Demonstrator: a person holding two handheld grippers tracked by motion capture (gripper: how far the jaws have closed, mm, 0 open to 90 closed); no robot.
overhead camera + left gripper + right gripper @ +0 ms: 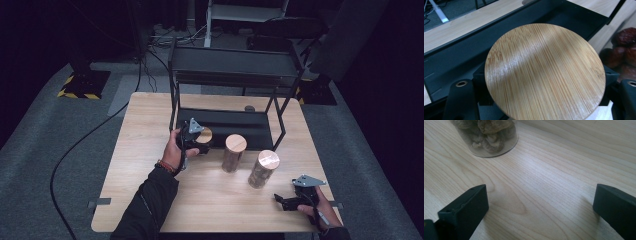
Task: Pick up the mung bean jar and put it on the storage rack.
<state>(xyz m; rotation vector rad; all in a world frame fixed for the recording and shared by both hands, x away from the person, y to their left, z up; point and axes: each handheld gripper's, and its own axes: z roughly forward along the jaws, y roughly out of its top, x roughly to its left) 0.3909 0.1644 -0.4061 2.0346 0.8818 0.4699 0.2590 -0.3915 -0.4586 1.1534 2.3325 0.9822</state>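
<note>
Left gripper view: jaws clamp an unlabelled bamboo-lidded jar (544, 72).

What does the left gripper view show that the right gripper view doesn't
Left gripper view: a round bamboo lid of a jar clamped between the left gripper jaws, the black shelf tray behind it, and dark red fruit in a neighbouring jar. Right gripper view: the right gripper with jaws wide apart over bare wood, and the base of a jar of pale dried pieces. Both share the light wooden table and a pair of black jaws rising from below.
</note>
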